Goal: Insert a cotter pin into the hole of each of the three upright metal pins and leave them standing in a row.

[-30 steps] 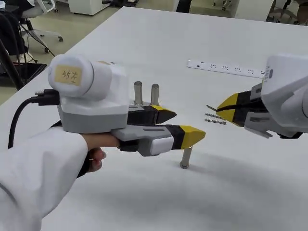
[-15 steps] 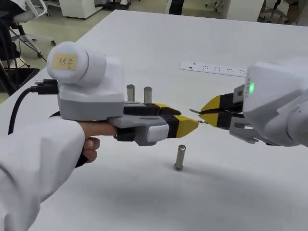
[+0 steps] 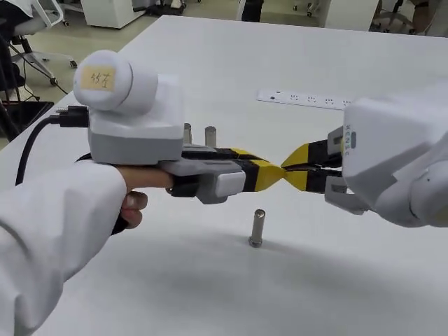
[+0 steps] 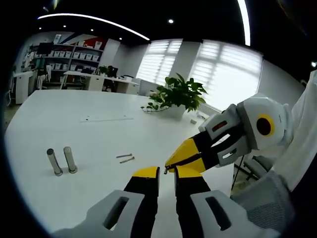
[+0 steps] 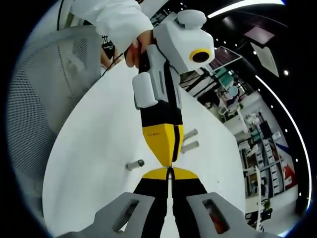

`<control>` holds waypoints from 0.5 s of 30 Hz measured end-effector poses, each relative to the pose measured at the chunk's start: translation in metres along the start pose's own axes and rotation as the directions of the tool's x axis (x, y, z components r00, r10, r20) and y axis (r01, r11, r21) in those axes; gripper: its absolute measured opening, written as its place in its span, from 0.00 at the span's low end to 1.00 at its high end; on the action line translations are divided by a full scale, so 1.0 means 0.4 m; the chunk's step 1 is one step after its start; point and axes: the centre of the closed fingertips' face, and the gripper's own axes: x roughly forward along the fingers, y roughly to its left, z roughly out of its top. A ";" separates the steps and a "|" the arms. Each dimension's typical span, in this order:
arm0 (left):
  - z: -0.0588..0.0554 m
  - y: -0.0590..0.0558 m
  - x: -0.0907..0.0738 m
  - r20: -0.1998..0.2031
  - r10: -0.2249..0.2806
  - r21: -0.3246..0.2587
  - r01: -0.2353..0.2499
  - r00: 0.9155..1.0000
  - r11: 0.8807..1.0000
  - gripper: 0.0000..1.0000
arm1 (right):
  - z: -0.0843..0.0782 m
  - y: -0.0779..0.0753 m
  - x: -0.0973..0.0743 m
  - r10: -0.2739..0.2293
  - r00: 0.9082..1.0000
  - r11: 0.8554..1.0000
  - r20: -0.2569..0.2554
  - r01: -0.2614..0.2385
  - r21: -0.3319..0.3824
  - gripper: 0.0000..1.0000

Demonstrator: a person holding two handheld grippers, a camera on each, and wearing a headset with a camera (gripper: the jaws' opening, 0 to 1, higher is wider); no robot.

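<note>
A cotter pin [image 5: 169, 171] is pinched between the nearly closed jaws of the right tongs [image 3: 294, 175], held in the air above and just beyond the lone metal pin [image 3: 257, 227], which stands upright on the tabletop [image 3: 210, 63]. The left tongs [image 4: 167, 174] are set tip to tip with them, jaws parted by a narrow gap, nothing gripped. A regrip or handover before insertion is judged to be in hand; next, the cotter pin must be lowered and lined up with the lone pin's hole, which cannot be made out. Two other metal pins [image 3: 211, 136] stand well behind the lone pin, spare cotter pins [image 4: 125, 156] lie farther off, and a power strip [image 3: 301, 99] farthest; the approach is crowded by the meeting tongs themselves
</note>
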 end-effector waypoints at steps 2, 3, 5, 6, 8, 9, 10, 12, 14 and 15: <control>-0.002 -0.004 0.000 -0.005 -0.006 -0.004 0.006 1.000 1.000 0.06 | 0.002 0.001 0.000 0.000 1.000 1.000 -0.001 0.000 -0.006 0.00; -0.002 -0.005 0.001 -0.005 -0.007 -0.005 0.007 1.000 1.000 0.05 | 0.002 0.002 -0.001 -0.001 1.000 1.000 0.000 0.001 -0.008 0.00; -0.002 -0.006 0.000 -0.005 -0.008 -0.014 0.008 1.000 1.000 0.04 | 0.002 0.000 -0.001 -0.004 1.000 1.000 0.004 0.004 0.000 0.00; -0.001 -0.006 0.000 -0.006 -0.007 -0.018 0.007 1.000 1.000 0.03 | 0.001 -0.001 -0.002 -0.004 1.000 1.000 0.006 0.004 0.003 0.00; 0.000 -0.008 -0.002 -0.007 -0.013 -0.022 0.013 1.000 1.000 0.03 | 0.004 -0.002 -0.005 -0.009 1.000 1.000 0.008 0.009 -0.007 0.00; 0.002 -0.009 -0.002 -0.008 -0.015 -0.028 0.015 1.000 0.999 0.03 | 0.006 -0.004 -0.007 -0.012 1.000 1.000 0.010 0.012 -0.011 0.00; 0.003 -0.009 -0.004 -0.009 -0.017 -0.034 0.017 1.000 0.999 0.02 | 0.008 -0.006 -0.010 -0.015 1.000 1.000 0.012 0.015 -0.012 0.00; 0.006 -0.010 -0.006 -0.009 -0.019 -0.036 0.019 1.000 0.999 0.01 | 0.012 -0.007 -0.013 -0.018 1.000 1.000 0.017 0.019 -0.017 0.00; 0.009 -0.009 -0.006 -0.006 -0.017 -0.034 0.017 1.000 0.999 0.00 | 0.019 -0.007 -0.016 -0.018 0.999 1.000 0.027 0.019 -0.021 0.00; 0.011 -0.011 -0.006 -0.007 -0.022 -0.040 0.021 1.000 0.999 0.00 | 0.020 -0.007 -0.017 -0.018 0.999 1.000 0.026 0.019 -0.021 0.00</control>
